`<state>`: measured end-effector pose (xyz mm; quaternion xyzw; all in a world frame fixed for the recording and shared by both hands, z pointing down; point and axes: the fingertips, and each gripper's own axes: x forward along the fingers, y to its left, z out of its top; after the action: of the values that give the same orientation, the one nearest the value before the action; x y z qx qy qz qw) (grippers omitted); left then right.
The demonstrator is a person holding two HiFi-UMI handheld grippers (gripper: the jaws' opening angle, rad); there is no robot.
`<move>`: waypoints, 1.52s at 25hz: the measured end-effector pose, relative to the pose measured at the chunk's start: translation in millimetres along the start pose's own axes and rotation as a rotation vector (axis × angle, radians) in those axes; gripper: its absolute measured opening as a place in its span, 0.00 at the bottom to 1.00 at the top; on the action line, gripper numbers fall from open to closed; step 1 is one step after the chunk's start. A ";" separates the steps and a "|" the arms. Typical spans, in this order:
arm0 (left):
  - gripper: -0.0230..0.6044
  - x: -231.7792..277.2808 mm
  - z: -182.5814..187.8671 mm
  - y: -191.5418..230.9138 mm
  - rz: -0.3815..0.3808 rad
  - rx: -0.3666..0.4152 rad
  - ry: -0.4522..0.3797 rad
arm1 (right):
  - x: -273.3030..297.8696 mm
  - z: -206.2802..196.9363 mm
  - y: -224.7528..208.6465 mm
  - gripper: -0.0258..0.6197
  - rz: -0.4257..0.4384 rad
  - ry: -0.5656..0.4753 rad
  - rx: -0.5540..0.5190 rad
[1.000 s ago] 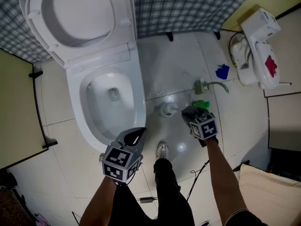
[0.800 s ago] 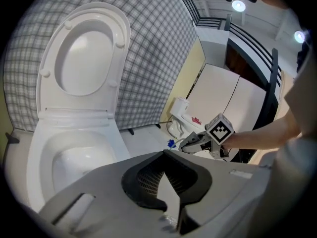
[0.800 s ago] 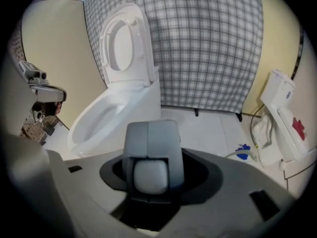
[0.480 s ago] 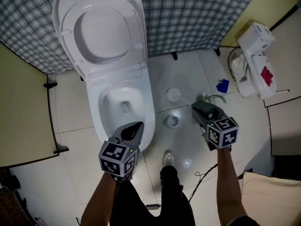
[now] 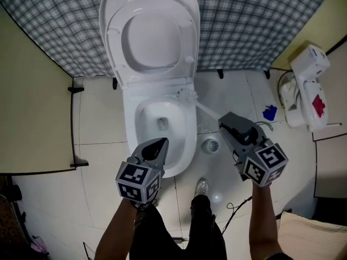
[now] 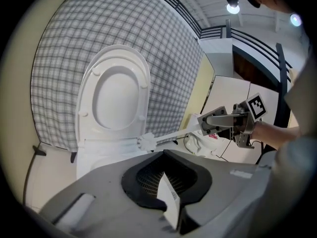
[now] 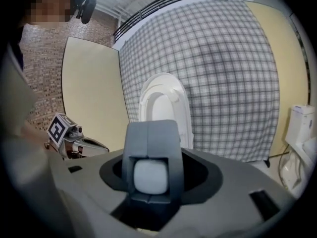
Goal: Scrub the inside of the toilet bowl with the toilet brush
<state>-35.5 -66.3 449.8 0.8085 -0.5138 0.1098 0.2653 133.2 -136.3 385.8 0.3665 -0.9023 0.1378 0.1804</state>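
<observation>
**Brush held over the back rim of the bowl**

**Head view.** The right hand-held gripper (image 5: pixel 225 119) is pinching the grip end of the toilet brush (image 5: pixel 205 109). The pale shaft runs up and left from its jaws. The brush head (image 5: pixel 185 95) lies over the rear right rim of the toilet bowl (image 5: pixel 130 130), just below the raised lid (image 5: pixel 154 34). White bristles on white porcelain make it unclear whether the head touches the rim. The grip end is swallowed by the jaws. The left hand-held gripper (image 5: pixel 160 144) is pressed together and empty, hanging over the front rim of the bowl, well apart from the brush. A floor drain (image 5: pixel 210 144) sits on the floor beside the bowl, between the two grippers.

**Left gripper view.** This gripper's jaws meet at their tip with nothing between them. Past them, the brush (image 6: pixel 168 137) reaches in from the right gripper (image 6: pixel 210 124) at the right edge, its head in front of the lid hinge. The gripper's grey body cuts off most of the bowl.

**Right gripper view.** The jaws clamp a rounded white handle end (image 7: pixel 150 176). The shaft, the head and the bowl are hidden behind the jaws and body; only the lid (image 7: pixel 163 108) shows above. The left gripper (image 7: pixel 94 145) shows at the left edge.
</observation>
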 end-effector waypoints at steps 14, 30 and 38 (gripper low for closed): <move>0.05 -21.0 -40.2 73.4 0.123 -0.055 0.030 | 115.9 -93.9 82.8 0.41 0.121 0.164 0.053; 0.05 -5.7 -80.1 114.2 0.129 -0.106 0.090 | 203.7 -136.6 100.5 0.41 0.087 0.205 0.065; 0.05 -4.4 -85.5 125.8 0.130 -0.118 0.099 | 234.9 -147.4 104.3 0.41 0.096 0.222 0.073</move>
<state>-141.1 -58.2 559.0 0.7498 -0.5571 0.1361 0.3300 -64.3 -151.5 606.0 0.3118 -0.8876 0.2188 0.2590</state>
